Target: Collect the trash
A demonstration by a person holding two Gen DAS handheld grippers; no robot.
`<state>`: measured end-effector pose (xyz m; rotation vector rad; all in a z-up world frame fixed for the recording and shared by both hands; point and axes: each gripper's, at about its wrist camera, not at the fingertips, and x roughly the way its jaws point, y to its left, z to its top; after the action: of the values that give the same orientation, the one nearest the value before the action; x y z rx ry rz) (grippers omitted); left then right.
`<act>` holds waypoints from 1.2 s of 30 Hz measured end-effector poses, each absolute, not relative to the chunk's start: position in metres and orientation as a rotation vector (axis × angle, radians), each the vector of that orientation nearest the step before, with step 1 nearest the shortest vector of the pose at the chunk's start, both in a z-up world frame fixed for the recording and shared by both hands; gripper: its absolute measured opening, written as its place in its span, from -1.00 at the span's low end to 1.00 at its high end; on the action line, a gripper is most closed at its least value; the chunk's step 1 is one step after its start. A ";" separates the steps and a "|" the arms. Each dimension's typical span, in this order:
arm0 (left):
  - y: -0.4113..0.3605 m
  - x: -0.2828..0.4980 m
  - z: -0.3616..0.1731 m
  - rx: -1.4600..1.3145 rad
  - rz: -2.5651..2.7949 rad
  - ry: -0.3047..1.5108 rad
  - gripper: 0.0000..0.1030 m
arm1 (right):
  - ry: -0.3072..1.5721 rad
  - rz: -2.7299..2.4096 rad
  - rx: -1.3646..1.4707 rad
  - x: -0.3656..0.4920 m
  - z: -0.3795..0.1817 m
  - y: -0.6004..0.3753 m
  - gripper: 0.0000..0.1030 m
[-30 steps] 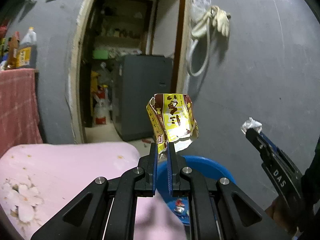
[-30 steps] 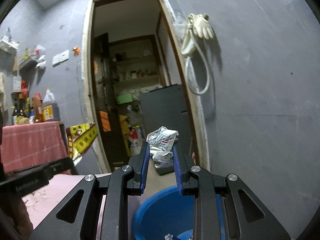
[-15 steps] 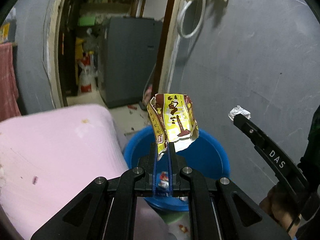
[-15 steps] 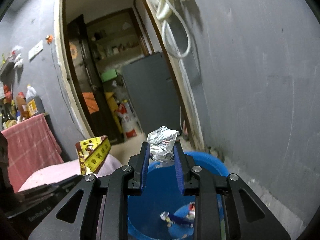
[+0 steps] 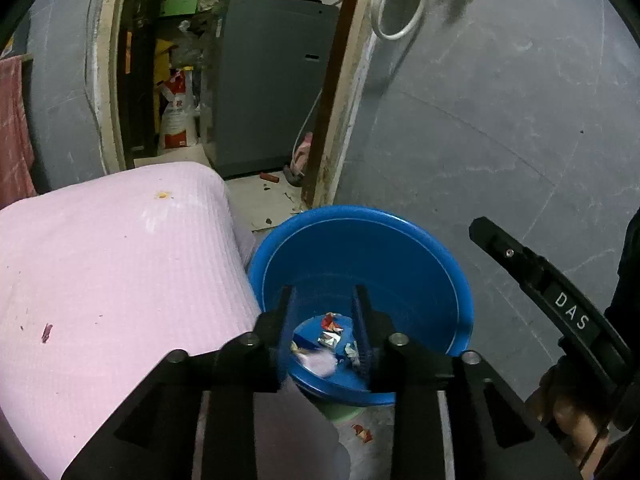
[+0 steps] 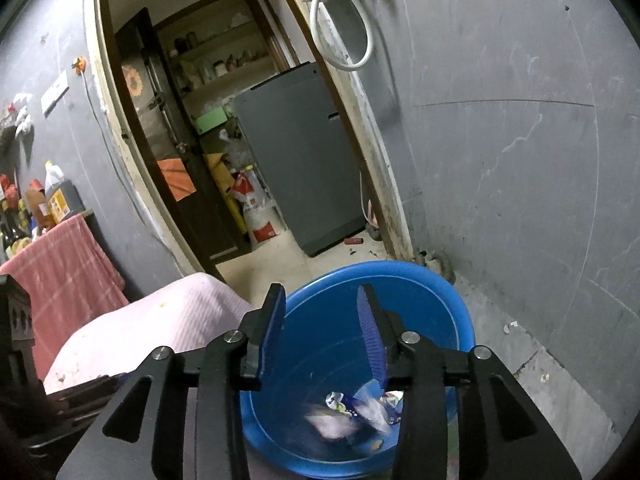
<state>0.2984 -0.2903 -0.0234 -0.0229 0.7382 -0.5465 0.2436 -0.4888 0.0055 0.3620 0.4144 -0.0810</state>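
Both the left gripper (image 5: 322, 300) and the right gripper (image 6: 322, 300) are held wide open and empty above the blue basin (image 5: 420, 248), in which the crumpled wrappers (image 5: 330, 334) (partly blurred) are seen, beside the pink cloth (image 5: 120, 264).

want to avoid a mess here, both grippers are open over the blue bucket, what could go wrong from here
1. The left gripper and right gripper hang close together over the blue bucket; they could knock each other when pulling back.
2. The bucket sits tight against the pink cloth, so a bump might tip it.
3. A scrap lies on the floor beside the bucket and could be overlooked.
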 end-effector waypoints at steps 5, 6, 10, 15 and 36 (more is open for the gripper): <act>-0.283 0.298 -0.018 -0.043 -0.525 0.721 -0.30 | 0.403 -0.088 0.361 0.244 0.007 -0.488 -0.05; -0.282 0.298 -0.016 -0.048 -0.520 0.716 -0.27 | 0.402 -0.089 0.361 0.244 0.007 -0.489 -0.03; -0.276 0.296 -0.012 -0.061 -0.494 0.700 -0.12 | 0.398 -0.095 0.358 0.244 0.006 -0.490 0.02; -0.264 0.292 -0.003 -0.075 -0.456 0.657 0.22 | 0.388 -0.101 0.347 0.243 0.009 -0.488 0.37; -0.207 0.276 0.021 -0.122 -0.305 0.499 0.90 | 0.282 -0.096 0.246 0.230 0.023 -0.463 1.00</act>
<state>0.2763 -0.2065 0.0212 -0.1219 0.4987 -0.3054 0.2299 -0.4632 0.0228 0.2457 0.2820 -0.0962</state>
